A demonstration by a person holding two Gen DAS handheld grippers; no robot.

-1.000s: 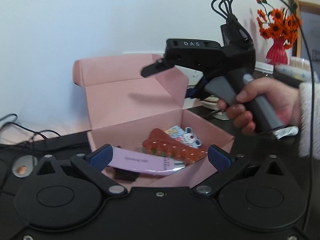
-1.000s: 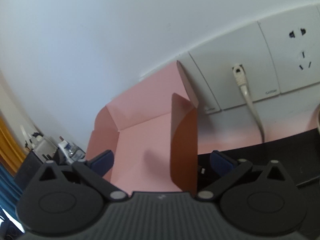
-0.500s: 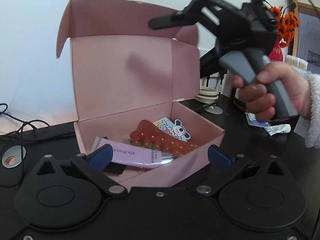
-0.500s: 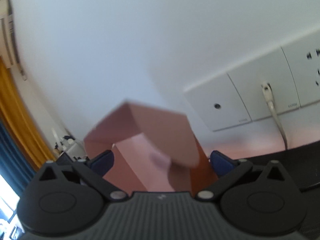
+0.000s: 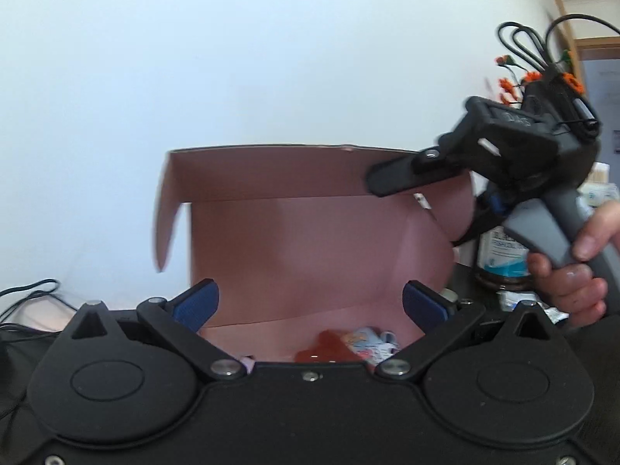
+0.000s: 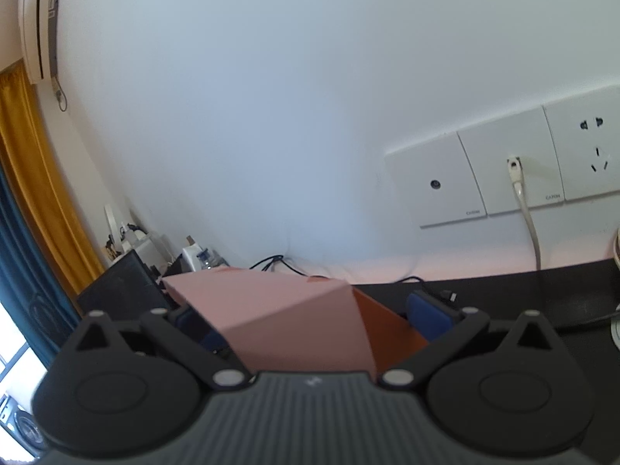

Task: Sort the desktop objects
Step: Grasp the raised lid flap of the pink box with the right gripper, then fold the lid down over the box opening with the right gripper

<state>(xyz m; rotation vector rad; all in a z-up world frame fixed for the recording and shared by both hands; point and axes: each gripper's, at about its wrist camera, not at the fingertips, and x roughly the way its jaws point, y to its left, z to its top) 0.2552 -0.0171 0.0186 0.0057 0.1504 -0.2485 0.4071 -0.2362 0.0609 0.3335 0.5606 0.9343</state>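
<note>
A pink cardboard box (image 5: 310, 240) stands on the black table, its flat, matte lid tilted forward over the opening, with a side flap (image 5: 166, 217) hanging at the left. Inside, along the front wall, a glossy red item (image 5: 323, 347) and a printed packet (image 5: 372, 343) show only in part behind the left gripper (image 5: 308, 300), whose blue-padded jaws are spread wide with nothing between them. The right gripper (image 5: 391, 180), black plastic with a grey handle, is held by a hand (image 5: 577, 271) at the lid's right end; a finger lies against the lid's top edge. In its own view (image 6: 314, 316) the jaws are spread on either side of the lid's corner, the left pad mostly hidden behind the card.

The wall is plain white, with a row of smooth socket plates (image 6: 503, 172) and a white cable (image 6: 523, 201). Orange flowers (image 5: 515, 85) and a bottle (image 5: 500, 255) at the right are blurred.
</note>
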